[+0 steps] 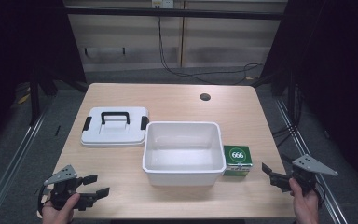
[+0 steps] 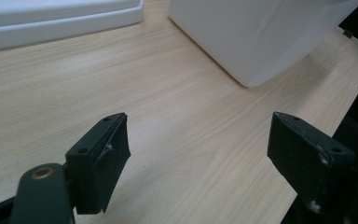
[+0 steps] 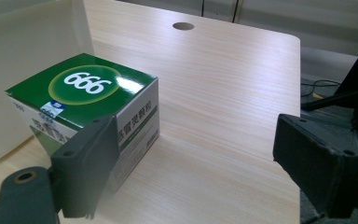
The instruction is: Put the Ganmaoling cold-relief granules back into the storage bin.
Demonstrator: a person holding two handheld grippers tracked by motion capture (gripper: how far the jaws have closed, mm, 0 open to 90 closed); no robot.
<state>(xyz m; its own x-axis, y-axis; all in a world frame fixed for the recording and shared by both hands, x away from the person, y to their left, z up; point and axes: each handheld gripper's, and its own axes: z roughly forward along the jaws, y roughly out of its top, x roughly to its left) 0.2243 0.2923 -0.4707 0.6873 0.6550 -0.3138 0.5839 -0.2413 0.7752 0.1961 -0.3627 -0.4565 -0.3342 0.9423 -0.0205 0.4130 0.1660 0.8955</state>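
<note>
Both grippers sit at the near edge of the pale wooden table (image 1: 177, 98) with their jaws spread apart and nothing between them. Near the front left corner hovers the left gripper (image 1: 93, 186), the right gripper (image 1: 268, 173) near the front right corner. A white rectangular plastic tub (image 1: 183, 173) stands open at the table's middle. Touching its right wall is a green and white cardboard box marked 666 (image 1: 237, 160). The tub's white lid with a black handle (image 1: 114, 126) lies flat just left of it.

Left claw (image 1: 94, 185) and right claw (image 1: 269, 173) gape, empty.
</note>
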